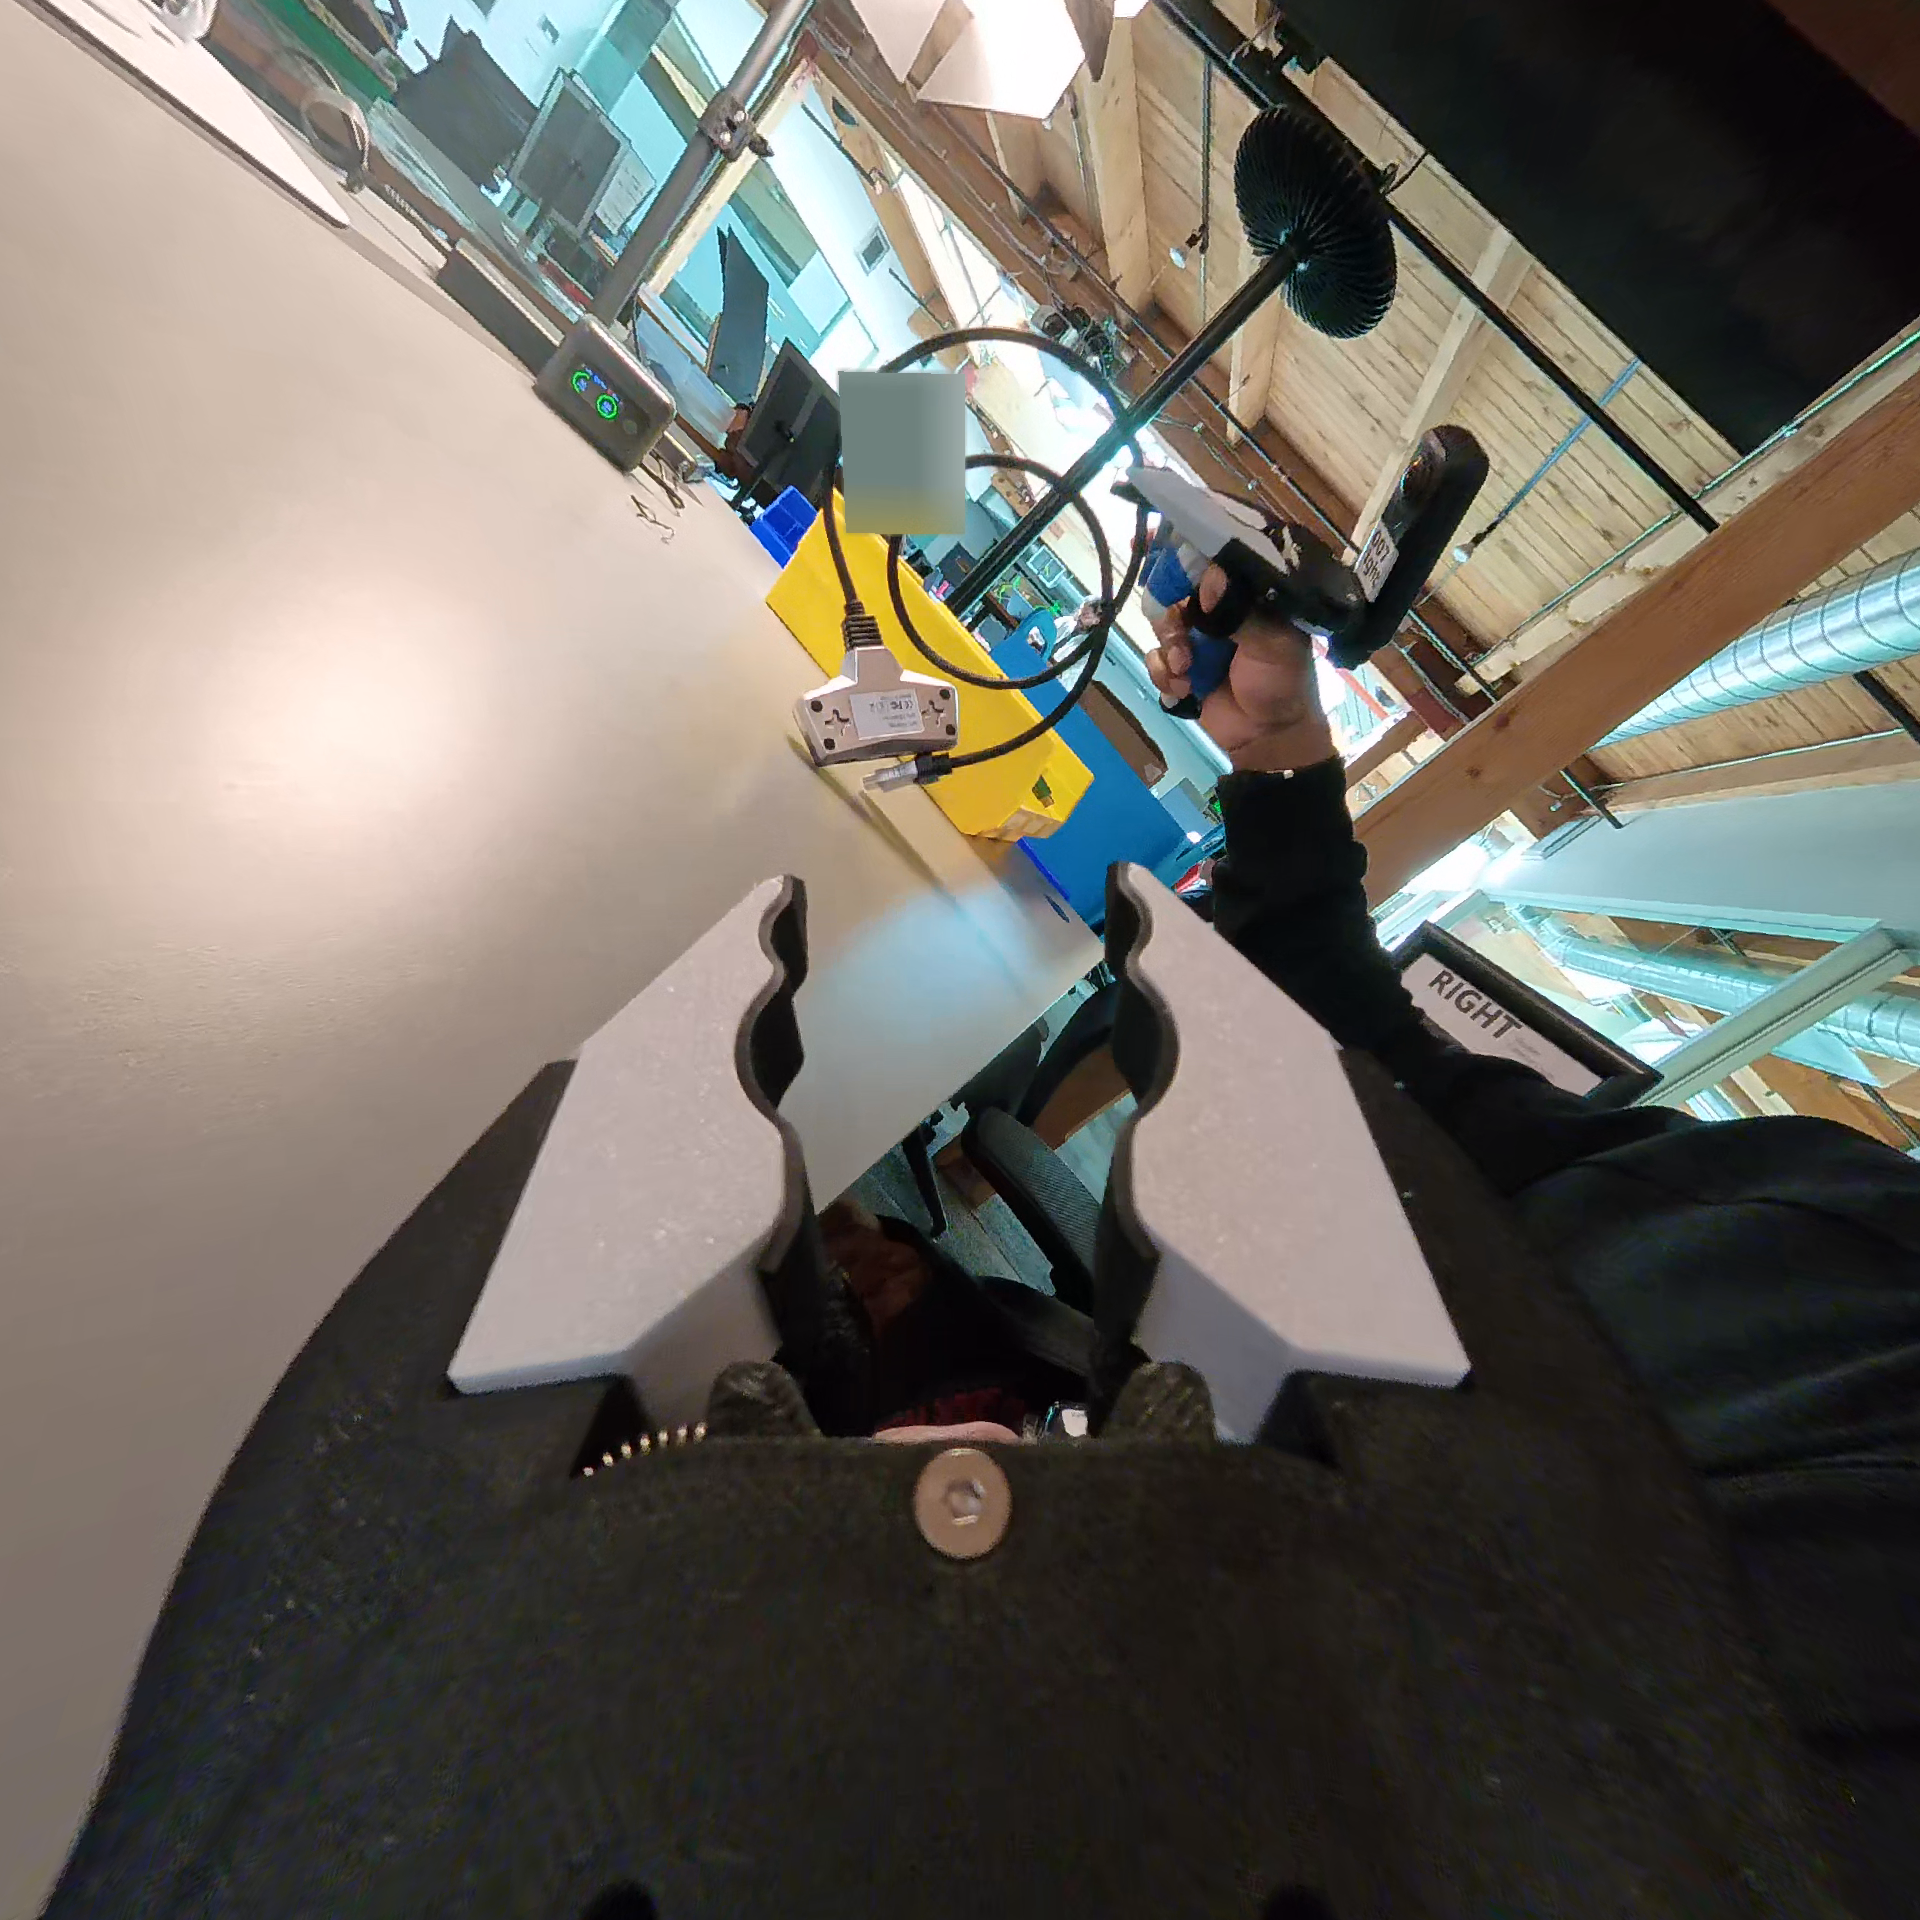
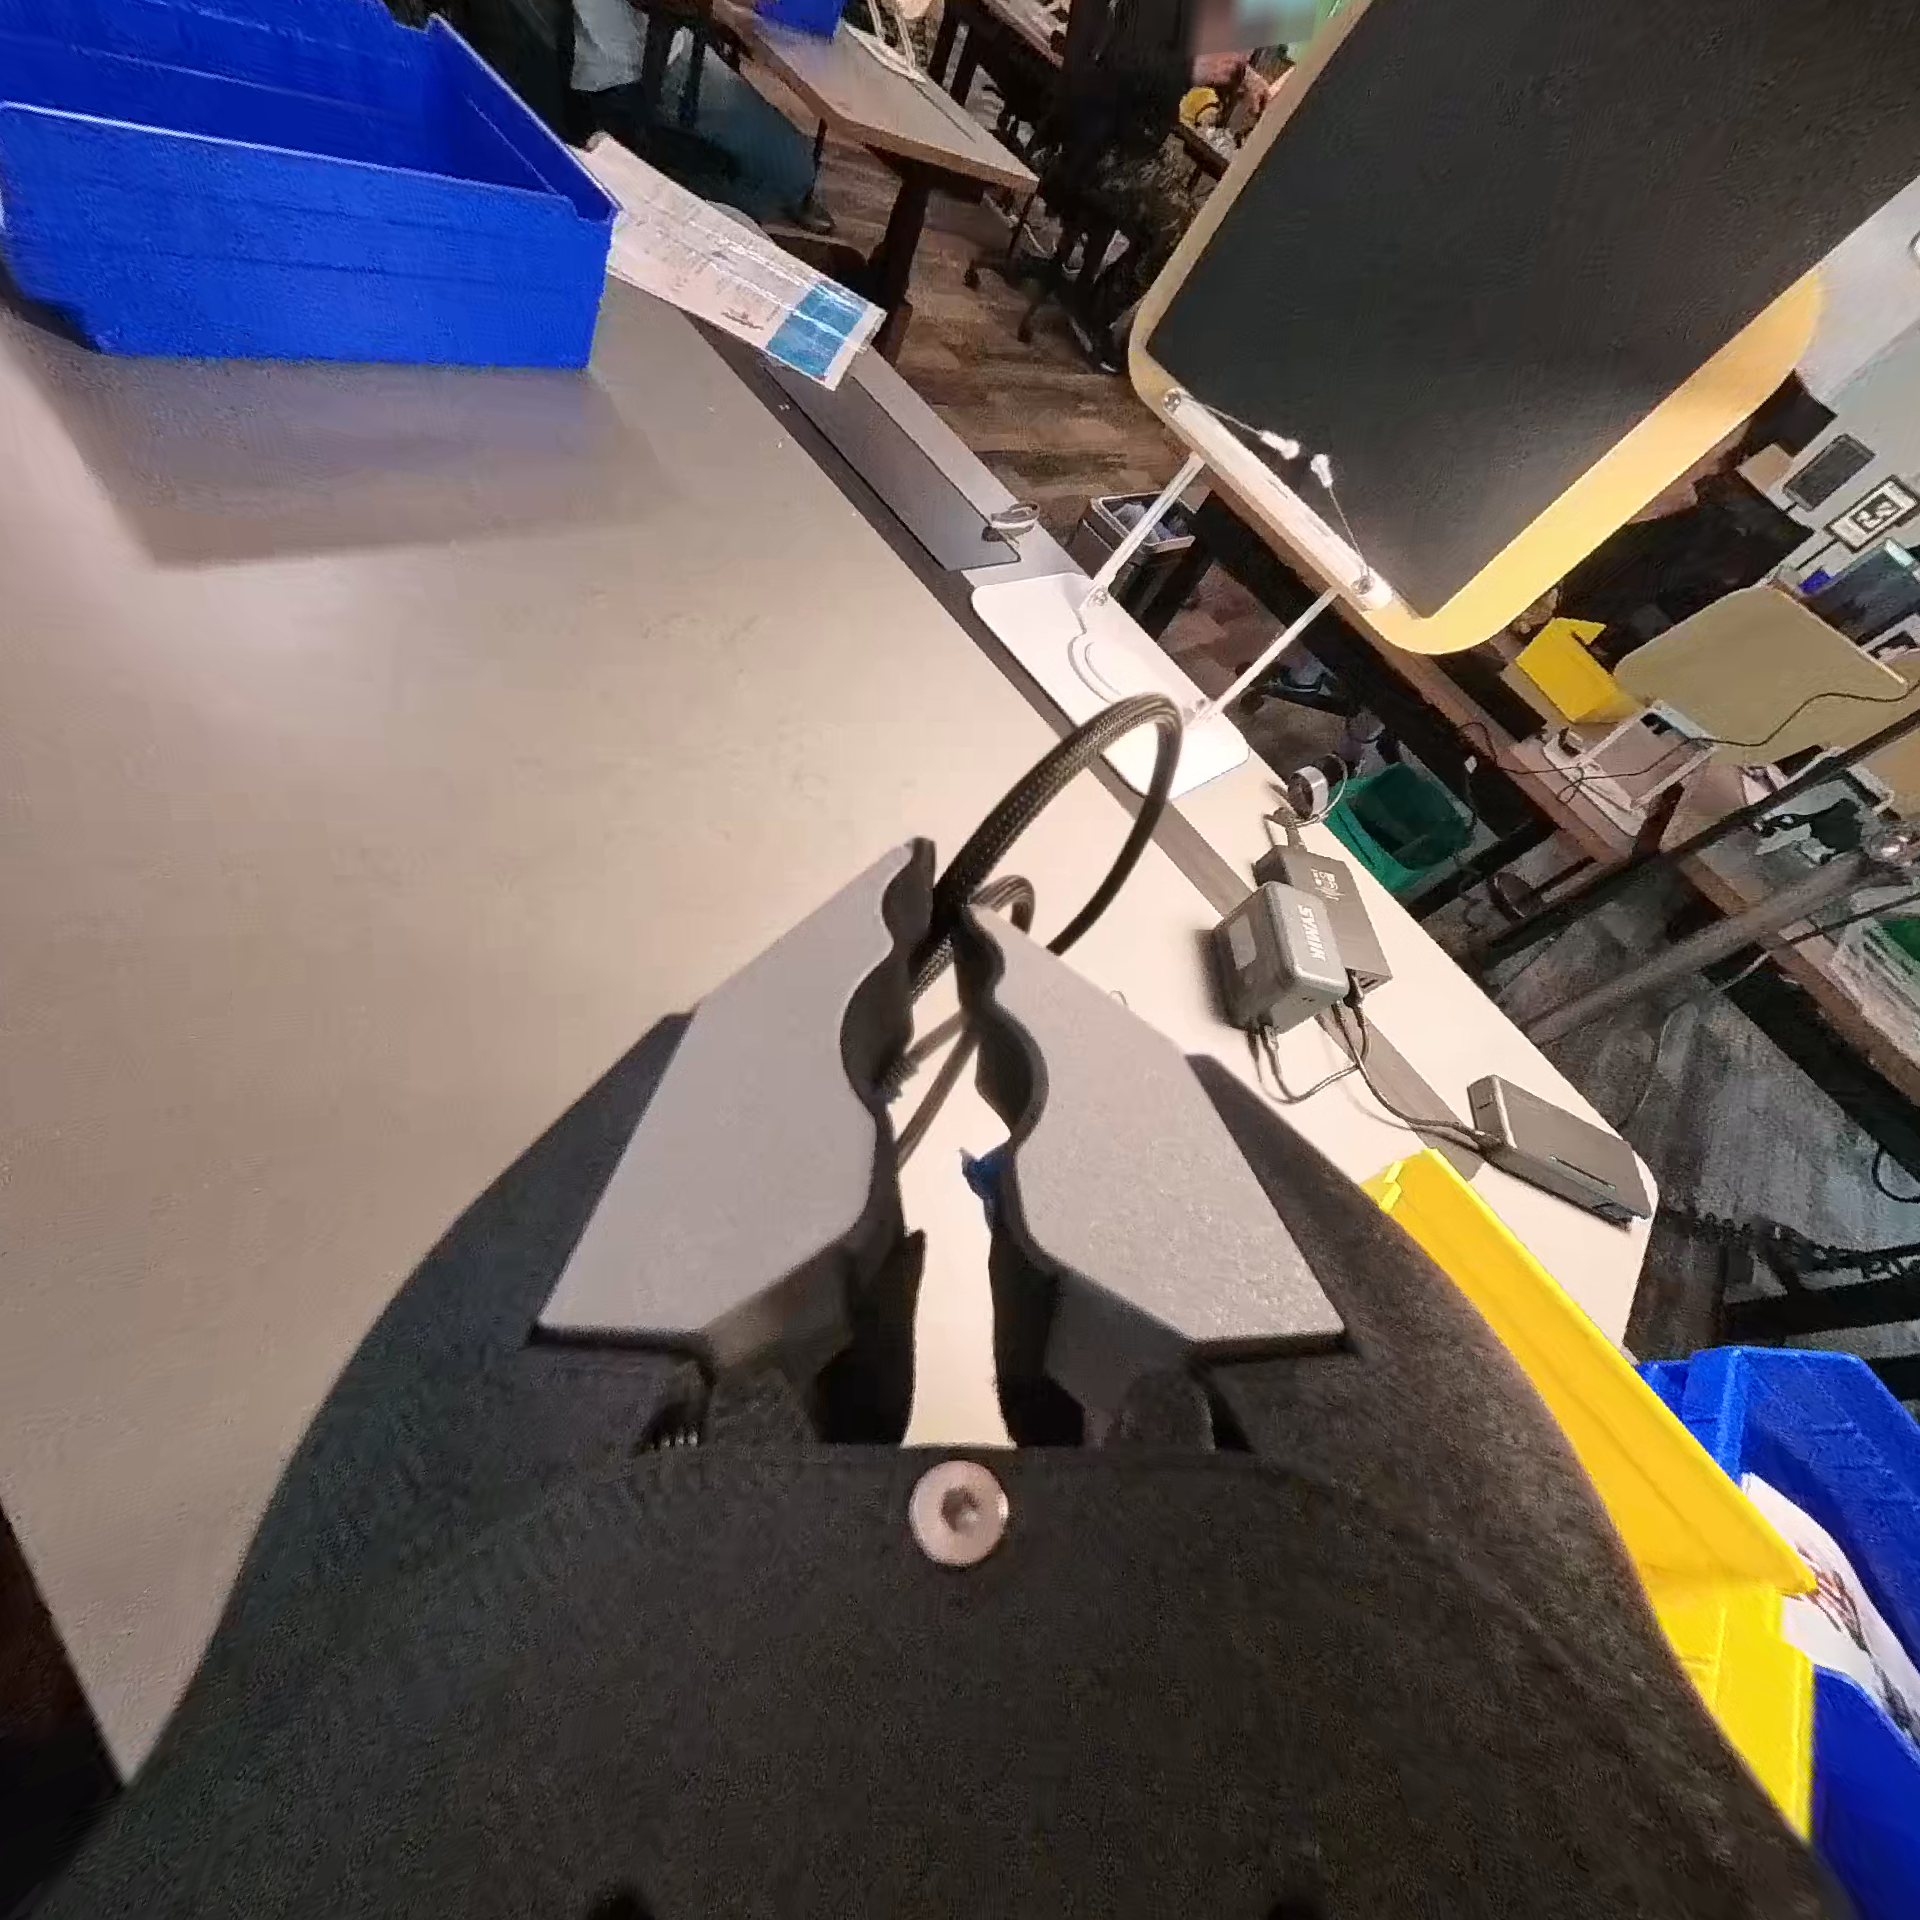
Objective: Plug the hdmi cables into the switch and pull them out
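Two grippers were ours, and they were doing very different jobs. Our right gripper [image 2: 951, 940] sat at the centre of the right wrist view, fingers nearly together and pinching a braided black cable [image 2: 1049, 790] that arched up and away toward the upper right of that frame. We judged the pinch was there to lift the lead clear of the table [image 2: 416, 727] so its plug could be steered.

Over in the left wrist view, the switch [image 1: 878, 717] lay just above centre, label side up, near the table's edge and right beside a yellow bin [image 1: 935, 644]. One lead ran up from it in loops; a loose plug [image 1: 902, 775] lay touching the table just below it, not in any port.

Our left gripper [image 1: 951, 914] filled the lower half of that frame, fingers wide apart and holding nothing, well short of the switch. We reckoned it was waiting to brace the switch.
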A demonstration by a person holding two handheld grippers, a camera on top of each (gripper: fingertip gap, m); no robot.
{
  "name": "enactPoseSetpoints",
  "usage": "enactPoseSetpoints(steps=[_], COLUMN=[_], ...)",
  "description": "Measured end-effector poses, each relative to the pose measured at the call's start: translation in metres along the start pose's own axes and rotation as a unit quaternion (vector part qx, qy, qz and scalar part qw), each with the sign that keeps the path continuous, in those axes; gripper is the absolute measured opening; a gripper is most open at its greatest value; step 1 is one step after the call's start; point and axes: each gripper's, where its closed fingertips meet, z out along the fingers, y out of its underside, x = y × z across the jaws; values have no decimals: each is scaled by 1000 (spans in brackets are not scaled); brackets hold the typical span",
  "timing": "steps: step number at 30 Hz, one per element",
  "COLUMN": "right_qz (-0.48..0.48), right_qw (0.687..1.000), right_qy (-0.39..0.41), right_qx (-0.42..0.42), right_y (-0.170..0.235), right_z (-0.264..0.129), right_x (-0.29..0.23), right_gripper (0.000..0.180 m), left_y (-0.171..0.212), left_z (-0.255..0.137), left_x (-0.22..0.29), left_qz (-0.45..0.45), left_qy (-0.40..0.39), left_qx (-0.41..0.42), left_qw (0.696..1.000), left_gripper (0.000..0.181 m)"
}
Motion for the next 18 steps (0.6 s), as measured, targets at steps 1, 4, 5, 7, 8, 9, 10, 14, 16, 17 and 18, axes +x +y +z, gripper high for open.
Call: enactPoseSetpoints(steps=[1, 4, 5, 7, 8, 9, 10, 14, 16, 17, 18], right_qz=[1, -2, -13, -37, -50, -66, -85, -168, -201, -207, -206], right_qw=[1000, 998, 998, 995, 994, 992, 989, 965, 955, 951, 951], right_qy=[-5, -47, -51, -65, -73, -78, -82, -98, -97, -105, -110], right_qx=[-4, -33, -40, -58, -68, -78, -93, -175, -194, -203, -204], right_y=[2, 16, 20, 30, 35, 41, 48, 88, 98, 101, 102], right_z=[2, 17, 24, 36, 43, 49, 55, 76, 80, 79, 78], right_x=[-2, -28, -36, -56, -66, -76, -85, -115, -121, -125, -126], right_gripper=[5, 6, 6, 5, 5, 6, 6, 10, 21, 24, 33], left_y=[1, 2, 2, 4, 5, 6, 7, 9, 11, 12, 13], left_z=[1, 4, 6, 11, 14, 18, 21, 31, 34, 36, 36], left_x=[0, 1, 1, 2, 3, 4, 6, 12, 15, 16, 17], left_qz=[0, 3, 3, 4, 6, 8, 11, 26, 31, 32, 33], left_qy=[-1, 0, 2, 4, 5, 5, 6, 7, 10, 11, 11], left_qx=[-2, -5, -7, -12, -16, -21, -25, -40, -45, -46, -48], left_qw=[1000, 1000, 1000, 1000, 1000, 1000, 1000, 999, 998, 998, 998], left_gripper=[58, 58, 58, 58, 58, 58, 58, 58, 58, 58, 58])
